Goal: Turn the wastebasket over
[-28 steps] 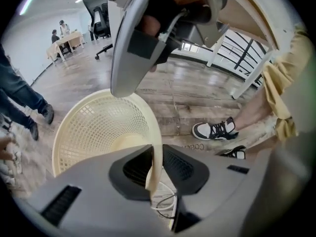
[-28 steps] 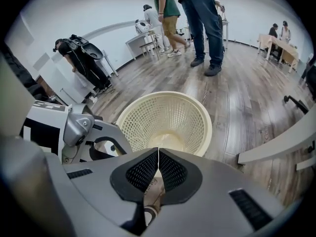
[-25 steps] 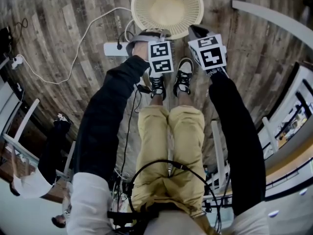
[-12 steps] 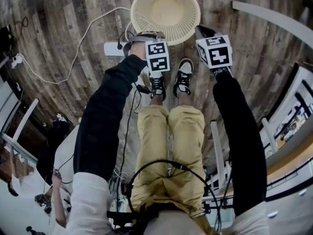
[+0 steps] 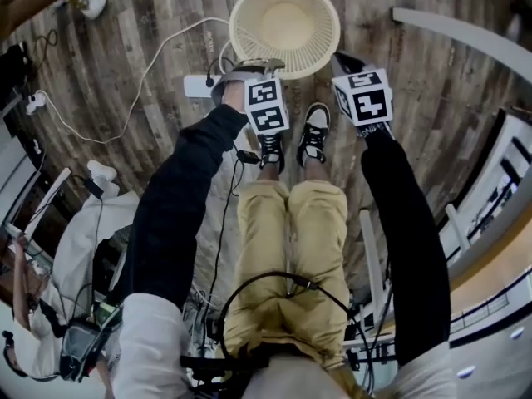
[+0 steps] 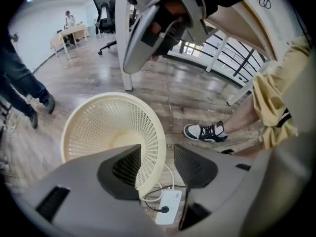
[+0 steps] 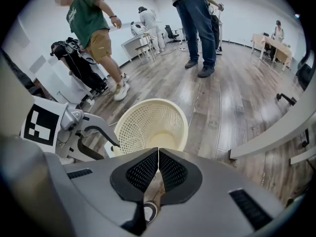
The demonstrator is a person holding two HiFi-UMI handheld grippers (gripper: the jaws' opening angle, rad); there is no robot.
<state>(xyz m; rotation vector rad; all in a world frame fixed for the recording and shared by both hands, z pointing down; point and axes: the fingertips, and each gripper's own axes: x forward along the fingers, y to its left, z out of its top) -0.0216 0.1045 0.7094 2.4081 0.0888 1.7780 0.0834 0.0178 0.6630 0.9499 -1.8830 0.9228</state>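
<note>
The cream mesh wastebasket (image 5: pixel 284 25) stands upright on the wood floor with its mouth up, just ahead of my feet. My left gripper (image 5: pixel 249 66) hovers at its near rim. In the left gripper view the basket's rim (image 6: pixel 150 147) runs between the jaws of the left gripper (image 6: pixel 158 167), which are opening; the right pad stands clear of it. My right gripper (image 5: pixel 345 61) is to the right of the basket, apart from it. Its jaws (image 7: pixel 158 169) are shut with nothing between them, and the basket (image 7: pixel 153 125) lies ahead of them.
A white power strip (image 5: pixel 204 86) with a cable lies on the floor left of the basket. My shoes (image 5: pixel 314 127) are just behind it. A curved white desk edge (image 5: pixel 465 27) runs at the right. Several people stand further off (image 7: pixel 197 28).
The left gripper's jaws have spread apart off the basket's rim, and that gripper has lifted slightly. The right gripper has stayed put. A person at the lower left has shifted.
</note>
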